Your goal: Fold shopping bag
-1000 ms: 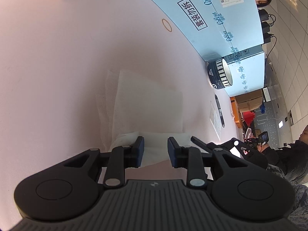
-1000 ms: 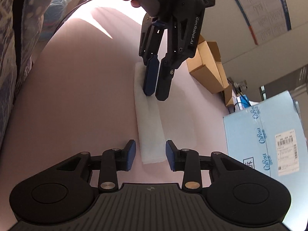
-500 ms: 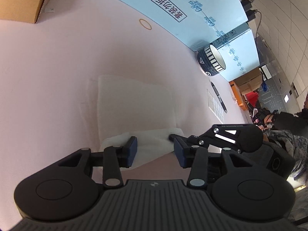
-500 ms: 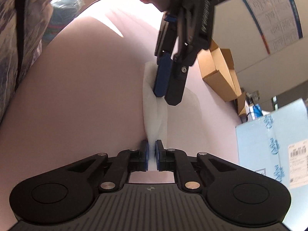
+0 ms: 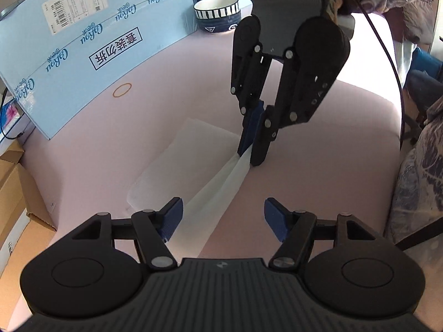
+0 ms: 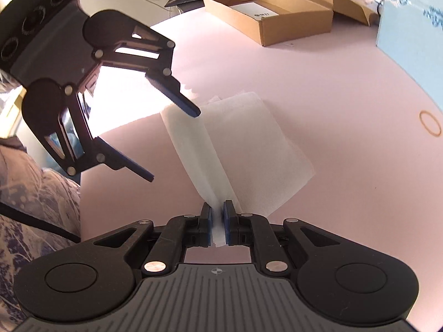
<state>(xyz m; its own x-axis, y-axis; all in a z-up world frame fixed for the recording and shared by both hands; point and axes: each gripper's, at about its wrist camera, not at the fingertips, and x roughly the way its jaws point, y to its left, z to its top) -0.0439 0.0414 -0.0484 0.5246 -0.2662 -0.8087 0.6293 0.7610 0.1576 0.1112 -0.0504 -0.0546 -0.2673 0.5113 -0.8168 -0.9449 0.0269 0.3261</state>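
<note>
While the right gripper (image 6: 218, 225) pinches the shopping bag (image 6: 249, 149) edge to lift its fold, the left gripper (image 5: 223, 217), jaws closing, straddles the far end untouched

The blue carton (image 5: 91, 47) bears repeated "GoRou" script and boxed Chinese characters.
</note>
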